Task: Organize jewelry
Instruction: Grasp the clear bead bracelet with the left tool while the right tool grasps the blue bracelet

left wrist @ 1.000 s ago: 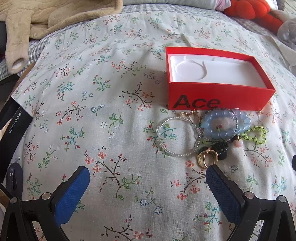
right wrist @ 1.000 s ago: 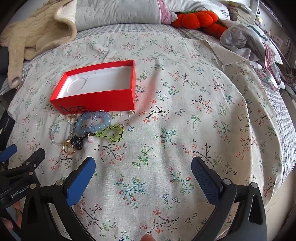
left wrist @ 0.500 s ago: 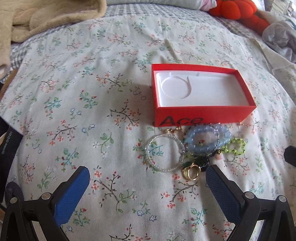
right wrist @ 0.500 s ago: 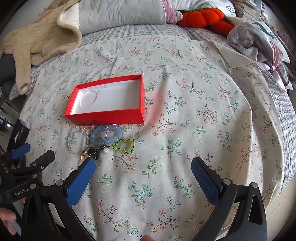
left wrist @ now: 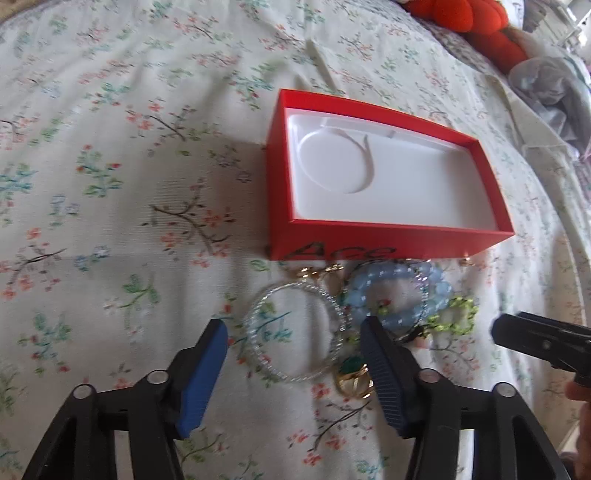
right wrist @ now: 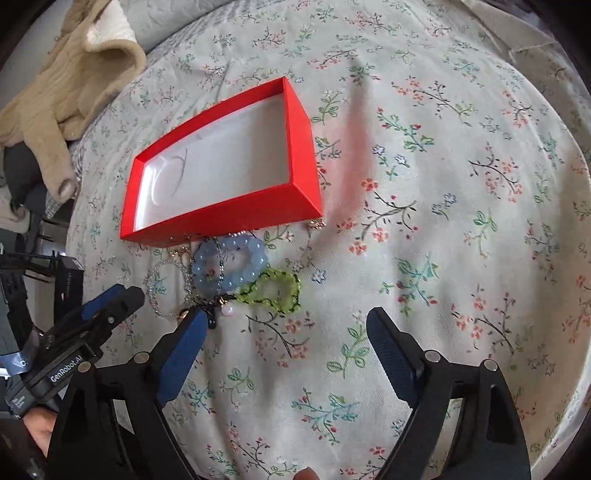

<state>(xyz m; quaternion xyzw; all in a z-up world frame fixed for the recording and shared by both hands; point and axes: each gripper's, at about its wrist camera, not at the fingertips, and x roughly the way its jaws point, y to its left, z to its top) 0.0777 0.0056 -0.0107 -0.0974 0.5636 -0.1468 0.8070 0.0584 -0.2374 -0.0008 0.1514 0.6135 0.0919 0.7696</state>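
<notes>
An open red box [left wrist: 388, 236] with a white insert lies on the floral bedspread; it also shows in the right wrist view [right wrist: 221, 218]. Jewelry lies in a pile in front of it: a clear beaded bracelet [left wrist: 258, 354], a blue bead bracelet [left wrist: 399, 317] [right wrist: 229, 266], a green beaded bracelet [left wrist: 458, 317] [right wrist: 273, 291], a gold ring [left wrist: 354, 384] and small gold pieces. My left gripper [left wrist: 295, 373] is open, its fingers either side of the clear bracelet. My right gripper [right wrist: 284, 354] is open and empty, just below the green bracelet.
A beige knit garment [right wrist: 62, 99] lies at the far left of the bed. An orange plush [left wrist: 465, 22] and grey clothing [left wrist: 554, 92] lie at the far right. The bed edge drops off at the right [right wrist: 576, 332].
Both grippers have moved forward and down toward the jewelry pile. The left gripper's fingers have narrowed and now straddle the clear bracelet. Nothing has been picked up.
</notes>
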